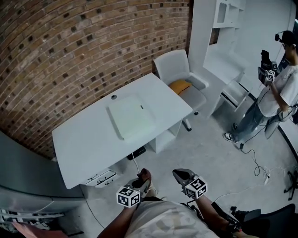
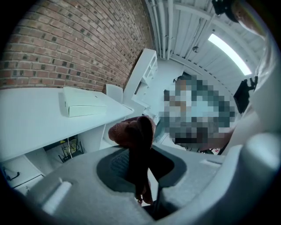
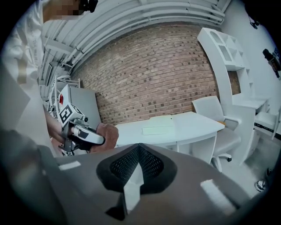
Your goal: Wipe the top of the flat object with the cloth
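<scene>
Red-brown brick wall point(image 1: 70, 46) in front of me, big white desk point(image 1: 84, 139) right against it, white chair point(image 1: 179, 69) at its far end, orange cushion point(image 1: 179, 86) on the seat, white shelves point(image 1: 228, 14) past that, grey floor point(image 1: 219, 158) under me, long bright ceiling light point(image 2: 228, 48) above me

Head view: high, well back from desk point(image 1: 84, 139), facing steeply down onto its top. Left gripper view: low, nearer desk, desk at left, aimed upward along own jaws. Right gripper view: farther back, level, facing desk and brick wall point(image 3: 145, 66) behind it. All three share desk, flat object point(image 1: 130, 116).
</scene>
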The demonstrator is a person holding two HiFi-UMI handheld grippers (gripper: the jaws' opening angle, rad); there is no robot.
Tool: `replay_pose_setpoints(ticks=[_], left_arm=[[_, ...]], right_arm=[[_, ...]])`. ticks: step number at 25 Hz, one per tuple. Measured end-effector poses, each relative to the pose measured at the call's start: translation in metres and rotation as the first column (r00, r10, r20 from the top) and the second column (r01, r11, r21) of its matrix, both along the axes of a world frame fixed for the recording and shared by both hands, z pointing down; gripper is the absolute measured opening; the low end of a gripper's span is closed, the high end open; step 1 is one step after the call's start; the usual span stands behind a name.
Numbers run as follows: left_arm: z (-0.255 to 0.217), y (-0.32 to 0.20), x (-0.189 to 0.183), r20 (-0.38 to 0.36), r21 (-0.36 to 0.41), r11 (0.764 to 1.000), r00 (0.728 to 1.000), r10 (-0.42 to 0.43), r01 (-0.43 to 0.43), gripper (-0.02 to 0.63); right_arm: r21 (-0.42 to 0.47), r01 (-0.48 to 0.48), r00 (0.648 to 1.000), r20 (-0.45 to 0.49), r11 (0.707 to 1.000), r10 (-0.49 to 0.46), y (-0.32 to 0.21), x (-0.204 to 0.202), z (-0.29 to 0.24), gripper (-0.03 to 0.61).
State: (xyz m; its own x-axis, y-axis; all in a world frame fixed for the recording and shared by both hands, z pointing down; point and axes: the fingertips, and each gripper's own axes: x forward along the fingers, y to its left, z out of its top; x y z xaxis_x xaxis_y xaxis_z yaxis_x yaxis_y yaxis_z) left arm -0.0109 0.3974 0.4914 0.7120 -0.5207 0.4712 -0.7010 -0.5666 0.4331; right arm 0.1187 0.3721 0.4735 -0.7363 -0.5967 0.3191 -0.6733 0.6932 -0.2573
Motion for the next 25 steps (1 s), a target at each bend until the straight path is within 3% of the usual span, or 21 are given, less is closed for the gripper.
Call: replay_pose_setpoints(ticks=[12, 20, 25], left_arm=[[0.001, -0.120, -0.018, -0.063, 0.011, 1.000, 0.998, -0.012, 0.013, 0.075], [-0.002, -0.183, -0.051, -0.051, 0.021, 1.000, 0.999, 0.012, -0.011, 0.075], [-0.009, -0.214, -0.076, -0.052, 0.032, 0.999, 0.998, -0.022, 0.024, 0.075]], right_arm=[[-0.042, 0.011, 0.996, -0.087, 0.999, -0.014, -0.123, -0.022, 0.004, 0.008], [-0.053, 0.017, 0.995, -0.093, 0.998, -0.022, -0.202, -0.066, 0.006, 0.008], [-0.052, 0.026, 0.993, -0.114, 0.998, -0.032, -0.234, -0.086, 0.004, 0.008]])
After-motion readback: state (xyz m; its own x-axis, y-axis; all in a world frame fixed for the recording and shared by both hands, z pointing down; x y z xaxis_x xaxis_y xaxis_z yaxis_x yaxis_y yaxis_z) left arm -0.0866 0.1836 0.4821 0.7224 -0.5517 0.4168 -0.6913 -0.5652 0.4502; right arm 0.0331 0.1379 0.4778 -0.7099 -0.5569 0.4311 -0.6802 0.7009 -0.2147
